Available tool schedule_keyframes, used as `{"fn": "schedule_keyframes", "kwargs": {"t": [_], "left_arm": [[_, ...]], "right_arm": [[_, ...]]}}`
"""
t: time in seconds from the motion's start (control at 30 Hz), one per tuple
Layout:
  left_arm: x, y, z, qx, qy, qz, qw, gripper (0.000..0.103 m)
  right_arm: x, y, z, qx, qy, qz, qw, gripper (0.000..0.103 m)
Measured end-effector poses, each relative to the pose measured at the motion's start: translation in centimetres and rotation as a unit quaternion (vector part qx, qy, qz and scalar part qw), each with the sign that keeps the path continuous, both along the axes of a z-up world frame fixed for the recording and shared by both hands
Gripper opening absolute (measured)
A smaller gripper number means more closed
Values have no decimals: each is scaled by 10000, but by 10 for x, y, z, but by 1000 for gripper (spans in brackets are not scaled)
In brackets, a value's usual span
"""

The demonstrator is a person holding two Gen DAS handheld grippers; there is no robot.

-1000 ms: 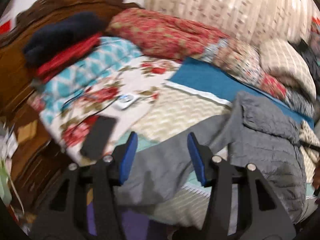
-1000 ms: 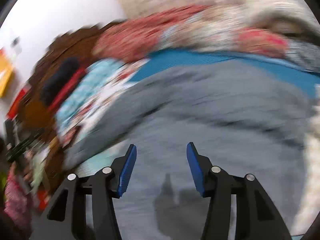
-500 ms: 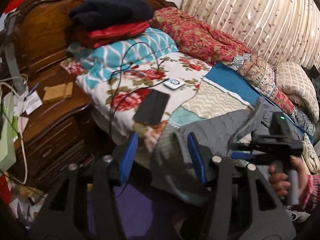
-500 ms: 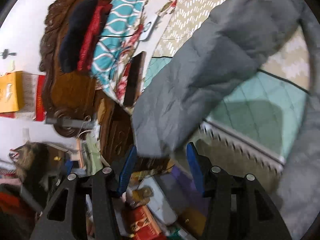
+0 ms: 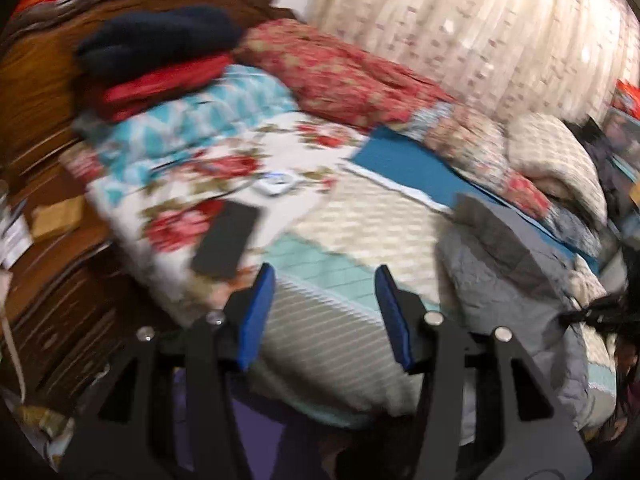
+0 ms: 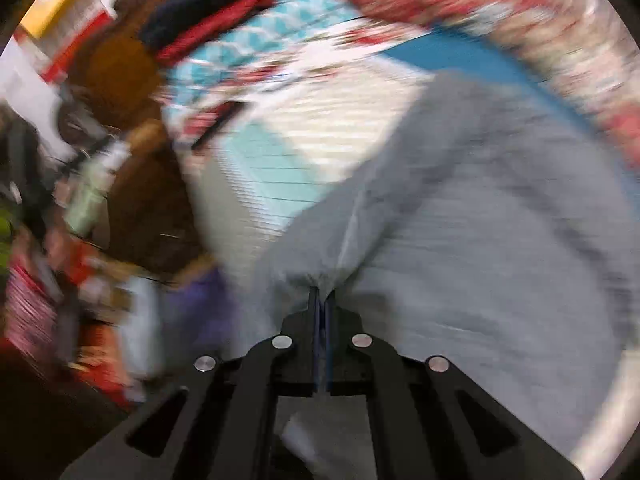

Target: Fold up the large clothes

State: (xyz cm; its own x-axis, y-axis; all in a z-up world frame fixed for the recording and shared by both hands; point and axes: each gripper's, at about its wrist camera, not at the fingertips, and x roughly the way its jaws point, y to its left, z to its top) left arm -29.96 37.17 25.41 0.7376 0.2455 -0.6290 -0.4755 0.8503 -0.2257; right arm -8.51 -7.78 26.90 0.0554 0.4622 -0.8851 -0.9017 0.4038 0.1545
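Observation:
A grey quilted jacket lies bunched on the right side of the bed. In the blurred right wrist view it fills the right half of the frame. My right gripper is shut on a pinched fold of the jacket's grey fabric, which puckers at the fingertips. My left gripper stands open over the bed's near edge, above the cream and mint bedspread. Nothing is between its blue pads. The jacket is to its right, apart from it.
A black phone and a small white device lie on the floral pillow. Folded clothes are stacked against the wooden headboard. A red quilt and a cream knit blanket line the curtain side.
The right gripper's jaws closed on the grey sleeve and carried it rightward over the jacket. The sleeve no longer hangs in front of the left gripper, whose view shifted right.

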Motion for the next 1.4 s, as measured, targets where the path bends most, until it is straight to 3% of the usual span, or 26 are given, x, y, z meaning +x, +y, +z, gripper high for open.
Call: {"fn": "schedule_keyframes", "kwargs": {"t": [0.07,0.13,0.2,0.3,0.33,0.47,0.6,0.67,0.77,0.8,0.83,0.87,0.93,1.0,1.07,1.17,1.3,1.33,1.4], "left_arm": [[36,-23,7,-15,-32,-405,9992,50],[82,-49,10,-138,-50,-884,9960,50],[133,-74,10,-232,-3,-1282,9915,50],[207,-111,2,-207,169,-1721,9847,50],[231,-121,-3,-206,255,-1817,9828,50],[328,-155,-27,-74,658,-2135,9747,50],[382,-175,-53,101,955,-2224,9702,50],[396,-175,-64,130,1050,-2242,9688,50],[407,-170,-78,-97,1083,-2186,9697,50],[409,-168,-83,-159,1088,-2160,9702,50],[410,-169,-87,-168,1115,-2133,9705,50],[415,-168,-94,-155,1178,-2100,9705,50],[425,-163,-103,-113,1277,-2013,9711,50],[436,-157,-110,-118,1309,-1872,9735,50],[449,-148,-112,-147,1236,-1706,9775,50],[474,-138,-117,-179,1144,-1449,9826,50],[513,-133,-147,-184,1439,-1151,9827,50],[522,-133,-158,-83,1608,-1084,9810,50],[531,-130,-177,-14,1804,-1039,9781,52]], "right_arm": [[43,-45,12,-351,-863,-655,9935,15],[83,-78,15,-501,-1509,-1332,9783,17],[127,-119,15,-275,-1751,-2112,9612,20],[163,-184,6,631,-918,-2990,9477,28],[167,-206,-1,1020,-646,-3179,9404,37],[161,-259,-33,1815,-175,-3619,9142,67],[154,-262,-77,1883,773,-3531,9132,67],[149,-254,-102,1924,1436,-3487,9060,67],[152,-232,-141,1973,2175,-3595,8857,67],[154,-225,-150,1905,2454,-3605,8795,62],[156,-221,-155,1942,2683,-3590,8726,36],[164,-211,-155,2005,2805,-3464,8724,17],[178,-204,-130,2038,2410,-3271,8907,16],[203,-202,-86,2104,1634,-3102,9126,16],[236,-202,-49,2033,921,-3028,9265,16],[288,-197,-29,1643,40,-3092,9367,16],[358,-191,-80,1069,192,-3570,9278,22],[374,-193,-104,911,474,-3814,9187,29],[394,-205,-140,1224,1315,-4209,8891,35]]}}
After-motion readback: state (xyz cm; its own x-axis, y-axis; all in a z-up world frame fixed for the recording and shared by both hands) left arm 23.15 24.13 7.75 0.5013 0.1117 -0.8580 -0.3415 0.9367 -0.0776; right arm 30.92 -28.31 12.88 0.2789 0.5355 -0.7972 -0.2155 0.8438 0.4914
